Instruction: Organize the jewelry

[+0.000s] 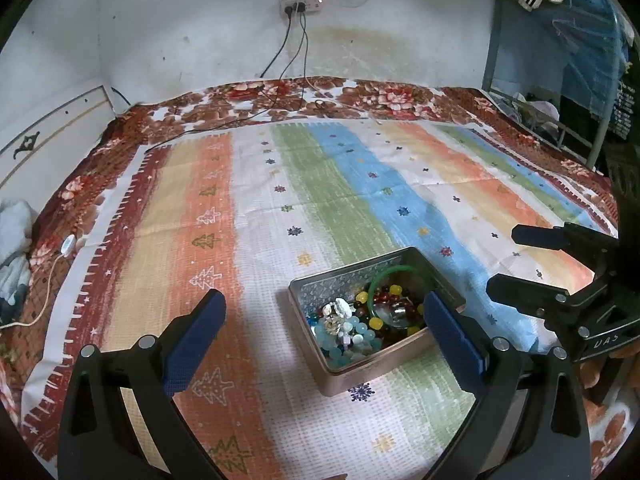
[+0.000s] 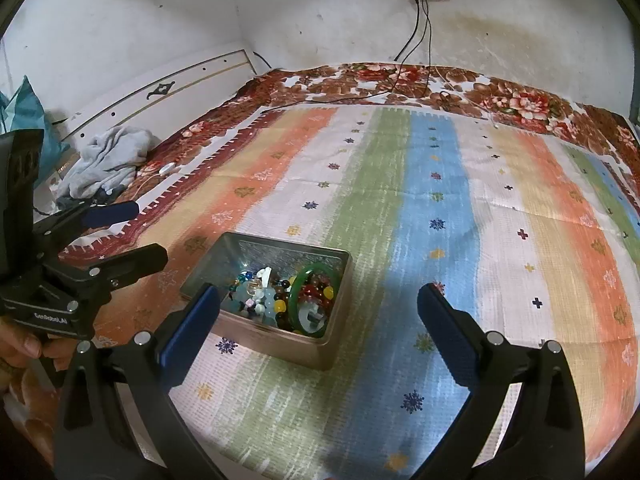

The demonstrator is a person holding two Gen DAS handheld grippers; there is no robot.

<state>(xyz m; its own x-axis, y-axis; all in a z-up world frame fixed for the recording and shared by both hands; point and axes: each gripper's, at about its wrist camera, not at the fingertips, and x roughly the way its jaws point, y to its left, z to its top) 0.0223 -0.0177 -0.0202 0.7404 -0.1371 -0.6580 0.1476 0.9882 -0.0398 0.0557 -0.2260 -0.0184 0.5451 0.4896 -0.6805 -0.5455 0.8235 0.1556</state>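
**Jewelry tin set on striped bedspread**

A metal tin [image 1: 362, 364] filled with beads and a green bangle [image 2: 310, 300] is seen on the bed. Both the left gripper [image 1: 324, 344] and right gripper [image 2: 316, 328] are held above it, jaws spread wide, nothing gripped.

Left gripper [image 2: 120, 236] body, seen left of the right gripper's fingers: white lettering "GenRobot.AI".
Right gripper [image 1: 516, 264] body, seen right of the left gripper's fingers: partial white letters, "UAS" as far as they can be read.
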